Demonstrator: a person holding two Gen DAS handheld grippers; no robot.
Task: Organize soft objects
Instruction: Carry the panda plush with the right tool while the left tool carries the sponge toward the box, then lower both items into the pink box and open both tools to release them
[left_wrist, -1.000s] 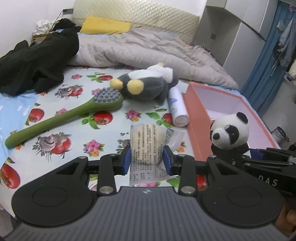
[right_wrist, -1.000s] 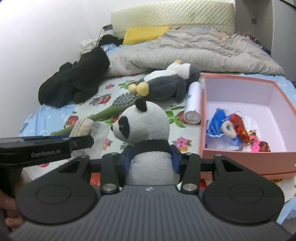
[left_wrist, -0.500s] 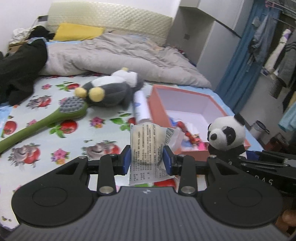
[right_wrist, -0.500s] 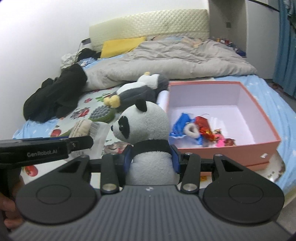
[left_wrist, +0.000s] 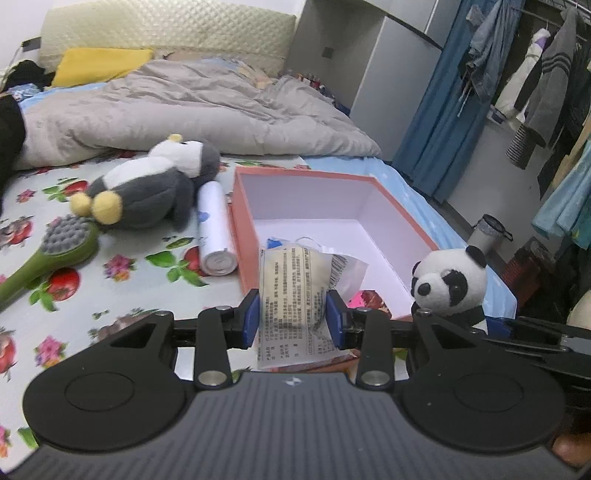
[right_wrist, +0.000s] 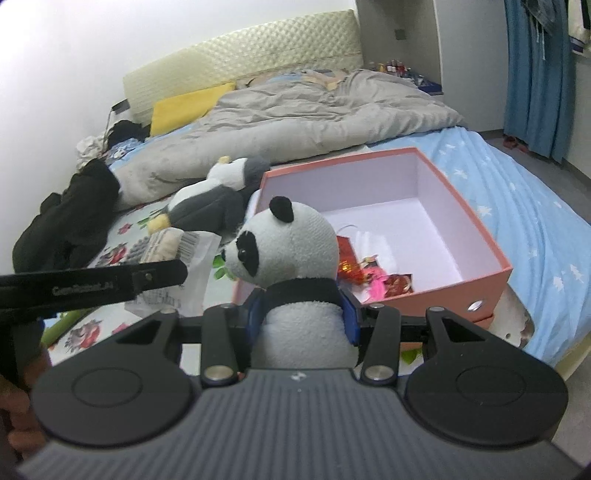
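The pink box (left_wrist: 243, 229) sits open on the bed (left_wrist: 122, 280), and everything else lines up around it. The left gripper (left_wrist: 293, 318) is pinching a soft packet (left_wrist: 291, 291) printed with small text, its blue pads pressed into both sides, held in the air just in front of the box's near wall. The right gripper (right_wrist: 303, 315) is clamped on the body of a small panda plush (right_wrist: 291, 247), which is upright with its face turned away from the box, raised at the box's near corner. Inside the box, against the near wall, lie a few bright red and pink wrapped bits (right_wrist: 373, 277); the far part of its white floor is bare. Beside the box's wall that faces away from the blue curtain (left_wrist: 439, 110) lies a white cylinder (left_wrist: 215, 229) on its side, and just beyond that a grey-and-white penguin plush (left_wrist: 147, 192) is sprawled on the fruit-print sheet. A green brush (left_wrist: 55, 254) with a grey bristle head lies further out on the same side. Behind the box a rumpled grey duvet (left_wrist: 192, 107) covers the rest of the bed.
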